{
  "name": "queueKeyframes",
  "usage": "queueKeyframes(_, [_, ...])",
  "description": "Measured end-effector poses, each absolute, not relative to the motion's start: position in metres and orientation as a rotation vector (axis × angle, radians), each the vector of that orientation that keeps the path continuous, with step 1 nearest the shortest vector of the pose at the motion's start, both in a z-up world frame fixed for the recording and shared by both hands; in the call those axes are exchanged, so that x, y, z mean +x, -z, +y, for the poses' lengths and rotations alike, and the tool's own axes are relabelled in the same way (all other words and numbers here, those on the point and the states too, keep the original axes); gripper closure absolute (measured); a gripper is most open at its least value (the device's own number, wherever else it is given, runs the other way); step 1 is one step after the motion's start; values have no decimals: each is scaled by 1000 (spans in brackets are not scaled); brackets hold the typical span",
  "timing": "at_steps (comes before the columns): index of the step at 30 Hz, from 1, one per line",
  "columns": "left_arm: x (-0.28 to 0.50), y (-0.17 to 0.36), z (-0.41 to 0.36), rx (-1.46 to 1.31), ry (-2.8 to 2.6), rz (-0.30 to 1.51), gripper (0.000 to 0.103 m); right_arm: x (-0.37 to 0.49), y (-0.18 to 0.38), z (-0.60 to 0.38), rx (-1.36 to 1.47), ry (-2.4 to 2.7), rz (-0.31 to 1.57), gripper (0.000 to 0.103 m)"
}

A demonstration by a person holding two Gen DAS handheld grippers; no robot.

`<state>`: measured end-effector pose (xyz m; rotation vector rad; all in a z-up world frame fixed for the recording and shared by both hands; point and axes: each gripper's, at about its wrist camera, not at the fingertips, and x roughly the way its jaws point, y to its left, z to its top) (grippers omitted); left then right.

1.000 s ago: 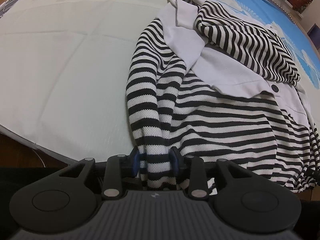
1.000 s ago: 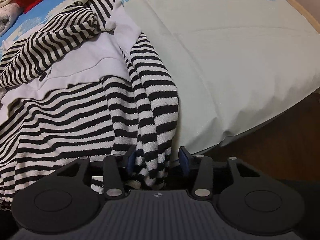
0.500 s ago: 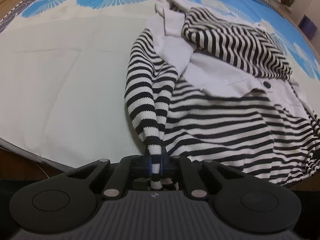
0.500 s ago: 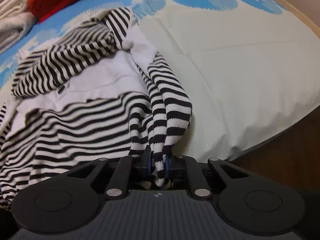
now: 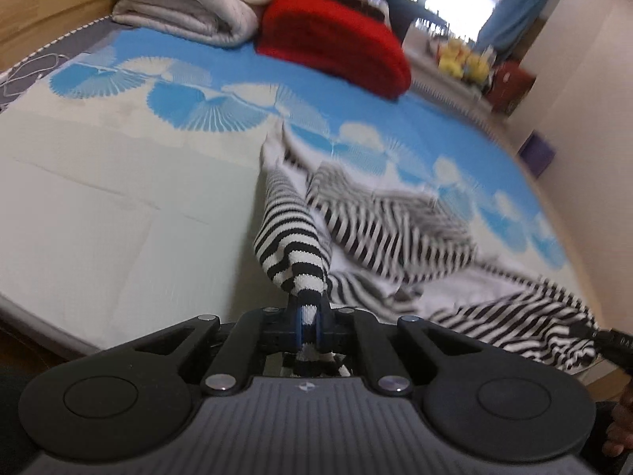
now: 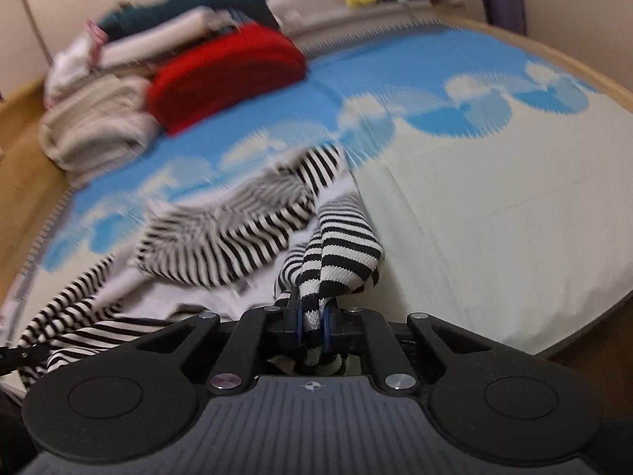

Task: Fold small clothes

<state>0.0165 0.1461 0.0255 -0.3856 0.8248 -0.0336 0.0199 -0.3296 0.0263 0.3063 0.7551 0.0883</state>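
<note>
While each hand-held gripper, the left and the right, is clamped on the striped garment at the frame's lower centre, no fold is made yet.

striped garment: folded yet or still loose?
Loose, not folded. The striped garment lies bunched on the bed, one end pinched in the left gripper, another in the right gripper.

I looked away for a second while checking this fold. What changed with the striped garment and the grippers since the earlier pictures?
Both grippers closed on the striped garment: the left gripper and the right gripper, whose jaws are closing, each pinch a bunched striped edge that earlier lay between open jaws. Both then lifted, pulling the near edge up off the bed sheet. The red folded cloth and the garment's far part stayed on the bed.
</note>
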Motion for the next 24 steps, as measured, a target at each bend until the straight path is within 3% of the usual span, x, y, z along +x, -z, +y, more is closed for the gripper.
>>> queueKeyframes(6, [9,-39,163,-492,22,805,97,-17,-65,-343,378,-152,685,94])
queueKeyframes(13, [128,-34,186,-520,7,862,97,55,-61,-360,474,-98,675,94])
queueKeyframes(18, [215,13,182,-403,-12,947,97,147,-25,-359,484,-33,744,94])
queueKeyframes(22, [244,74,190,-460,-90,1093,97,208,24,-345,409,3,853,94])
queueKeyframes(24, [253,81,195,-536,-100,1082,97,220,48,-337,381,24,885,94])
